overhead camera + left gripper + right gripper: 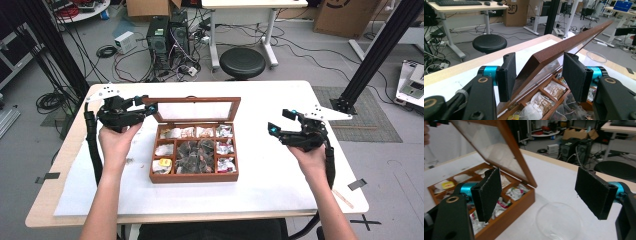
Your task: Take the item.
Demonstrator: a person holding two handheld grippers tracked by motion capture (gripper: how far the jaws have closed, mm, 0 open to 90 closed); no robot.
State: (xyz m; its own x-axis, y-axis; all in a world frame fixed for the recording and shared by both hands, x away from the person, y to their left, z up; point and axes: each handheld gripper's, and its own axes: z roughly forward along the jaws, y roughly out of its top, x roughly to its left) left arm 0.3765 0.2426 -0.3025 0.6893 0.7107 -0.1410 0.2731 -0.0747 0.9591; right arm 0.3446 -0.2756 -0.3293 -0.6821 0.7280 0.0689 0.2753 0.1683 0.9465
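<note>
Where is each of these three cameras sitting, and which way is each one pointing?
High view: above the person's side, looking down on the table; both forearms and each hand-held gripper show.
Left gripper view: rides the left hand-held gripper, looking along its jaws, closed on the box lid.
Right gripper view: rides the right hand-held gripper, jaws open, facing a clear glass cup.
Shared: all three see the wooden tea box.

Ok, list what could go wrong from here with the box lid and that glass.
1. The left gripper pinches only a corner of the brown wooden glass-paned lid; if that grip slips, the lid may drop onto the wooden compartment box of tea bags.
2. The open right gripper hangs right above the clear round glass cup beside the box; a careless move might tip it.
</note>
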